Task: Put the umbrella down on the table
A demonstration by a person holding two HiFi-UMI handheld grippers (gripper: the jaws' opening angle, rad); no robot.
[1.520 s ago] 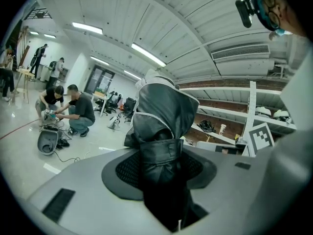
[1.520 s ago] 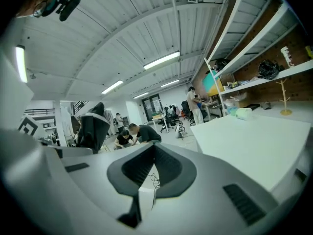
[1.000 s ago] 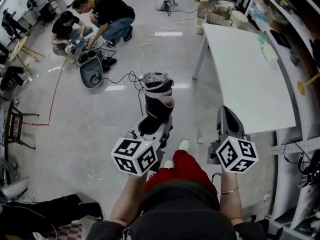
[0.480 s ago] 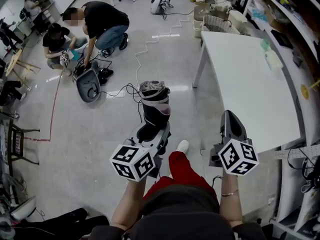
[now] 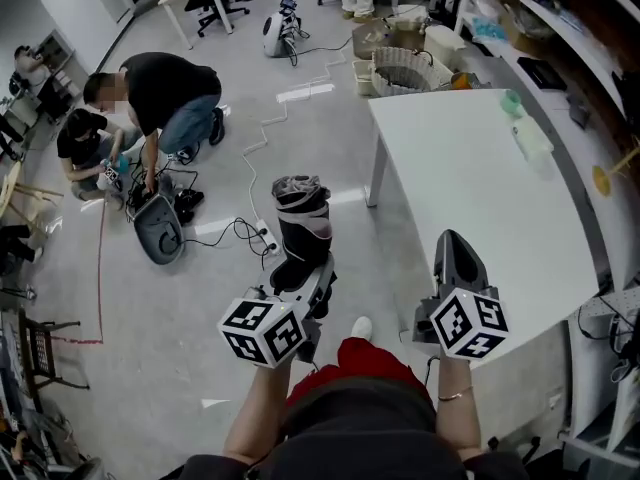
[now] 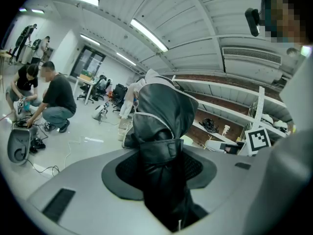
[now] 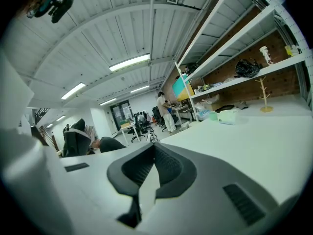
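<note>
The left claw [image 5: 305,278] grips a folded umbrella [image 5: 300,218] upright over the floor [image 5: 170,368] beside the worktop [image 5: 470,188], right claw [image 5: 455,243] closed and empty; top-heavy, it could slip loose or clip the worktop edge.

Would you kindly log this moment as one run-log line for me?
left gripper: shut on folded umbrella | right gripper: shut, empty | umbrella: over floor, not yet on white table
</note>
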